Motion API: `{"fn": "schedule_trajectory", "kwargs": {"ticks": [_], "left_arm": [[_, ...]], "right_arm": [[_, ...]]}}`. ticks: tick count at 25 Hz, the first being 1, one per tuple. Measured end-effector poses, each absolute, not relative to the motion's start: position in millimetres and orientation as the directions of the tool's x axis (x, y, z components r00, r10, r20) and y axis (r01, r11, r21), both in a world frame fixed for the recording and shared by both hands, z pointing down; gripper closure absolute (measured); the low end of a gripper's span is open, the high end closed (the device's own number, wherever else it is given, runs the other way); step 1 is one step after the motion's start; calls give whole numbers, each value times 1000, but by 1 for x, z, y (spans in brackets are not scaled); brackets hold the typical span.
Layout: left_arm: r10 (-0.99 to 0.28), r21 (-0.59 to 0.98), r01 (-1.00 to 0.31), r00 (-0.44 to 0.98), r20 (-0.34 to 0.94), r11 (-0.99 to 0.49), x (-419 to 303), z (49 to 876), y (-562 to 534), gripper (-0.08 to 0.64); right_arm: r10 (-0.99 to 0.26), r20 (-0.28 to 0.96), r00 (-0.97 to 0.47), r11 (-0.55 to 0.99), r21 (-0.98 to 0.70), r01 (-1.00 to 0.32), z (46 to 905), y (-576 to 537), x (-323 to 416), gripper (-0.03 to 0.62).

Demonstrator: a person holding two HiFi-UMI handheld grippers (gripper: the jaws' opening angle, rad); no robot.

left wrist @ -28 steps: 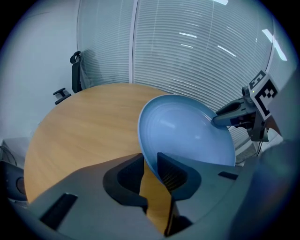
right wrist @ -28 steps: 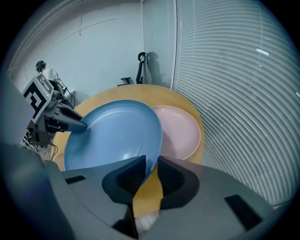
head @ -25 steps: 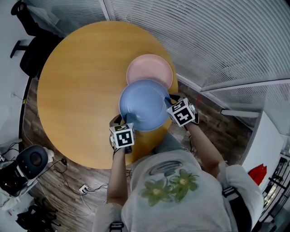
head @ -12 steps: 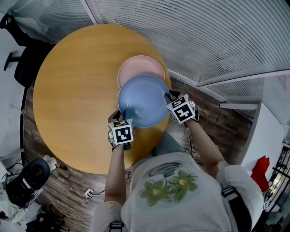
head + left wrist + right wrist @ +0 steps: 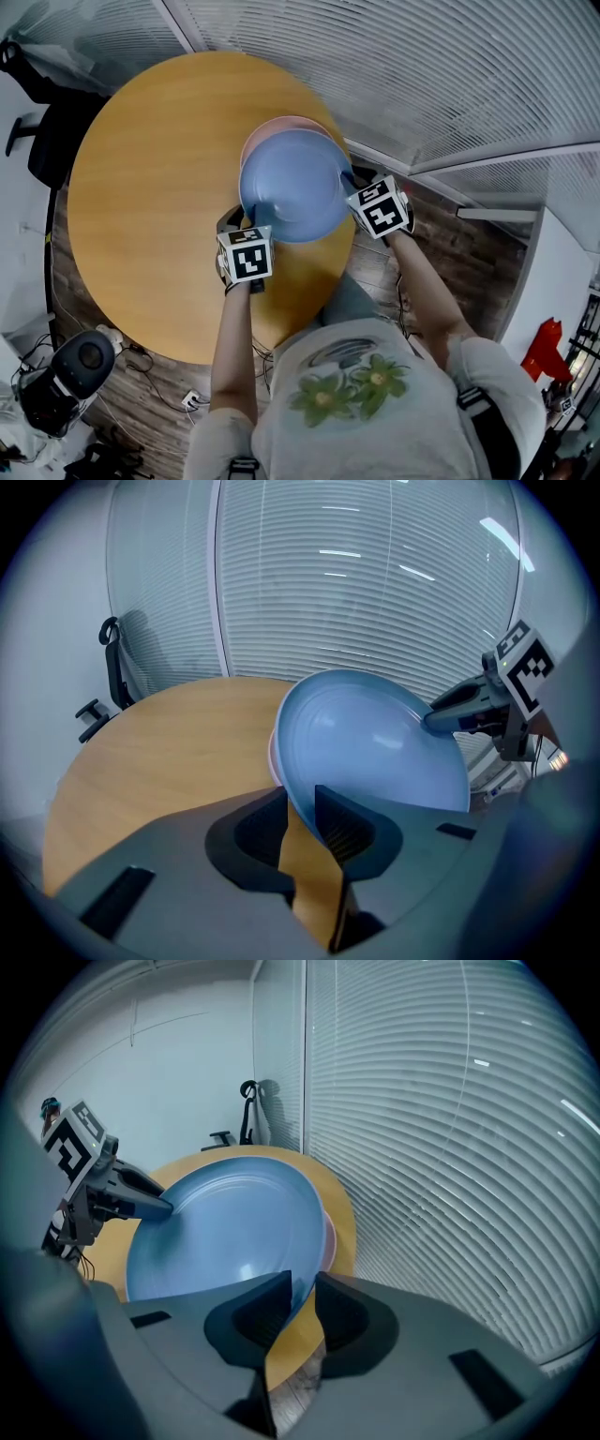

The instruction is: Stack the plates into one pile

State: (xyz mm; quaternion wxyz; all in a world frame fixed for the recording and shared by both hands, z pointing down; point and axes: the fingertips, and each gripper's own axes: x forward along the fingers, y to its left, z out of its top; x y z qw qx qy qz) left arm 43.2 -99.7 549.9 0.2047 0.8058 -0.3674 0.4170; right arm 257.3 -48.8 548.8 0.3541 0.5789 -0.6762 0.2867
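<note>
A blue plate (image 5: 295, 185) hangs above the round wooden table (image 5: 159, 187), held by both grippers at opposite rims. My left gripper (image 5: 255, 229) is shut on its near-left rim, and my right gripper (image 5: 351, 202) is shut on its right rim. In the left gripper view the blue plate (image 5: 375, 747) runs down between the jaws; in the right gripper view the blue plate (image 5: 230, 1232) does the same. A pink plate (image 5: 281, 126) lies on the table under it, mostly covered; only its far rim shows. That pink plate (image 5: 328, 1237) peeks out beside the blue one.
The table stands close to a wall of window blinds (image 5: 422, 75). A black chair (image 5: 47, 141) is at the far left. On the wooden floor sit a round black device (image 5: 80, 361) and cables. The person's torso fills the bottom of the head view.
Both grippers have carried the blue plate away from the person, so that it now covers most of the pink plate. The grip on both rims is unchanged.
</note>
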Motion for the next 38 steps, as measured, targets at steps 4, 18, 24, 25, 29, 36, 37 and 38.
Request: {"fn": "schedule_trajectory", "kwargs": {"ticks": [4,18,24,25,29,36,37,38], "left_arm": [[-430,3,-749,383,817,-662,51,545,-119,456],[-362,3,-706,367,857,-708,73,567,-160,453],[-313,25,-693,358,880,-721,74,586,-163,449],[-307,26,-689,356,883,-724,75,589,-165,449],[-288,20,-677,339,896,-735,76,601,-168,449],[-271,7,-663,315,910,-748,74,619,-174,440],[-269,4,-661,311,912,-750,73,622,-175,439],[-267,0,-658,306,914,-753,73,625,-177,436]], "right_arm": [[-601,796,-74,162,31,-986,544,-66,264,492],[-577,814,-71,166,32,-986,560,-103,283,491],[-549,833,-68,162,26,-986,576,-107,284,492],[-544,836,-69,163,24,-986,578,-108,284,492],[-530,845,-77,166,14,-986,592,-113,286,492],[-505,861,-63,180,33,-983,609,-119,283,491],[-504,861,-60,180,37,-983,612,-121,283,491],[-503,862,-57,181,40,-983,614,-122,284,492]]}}
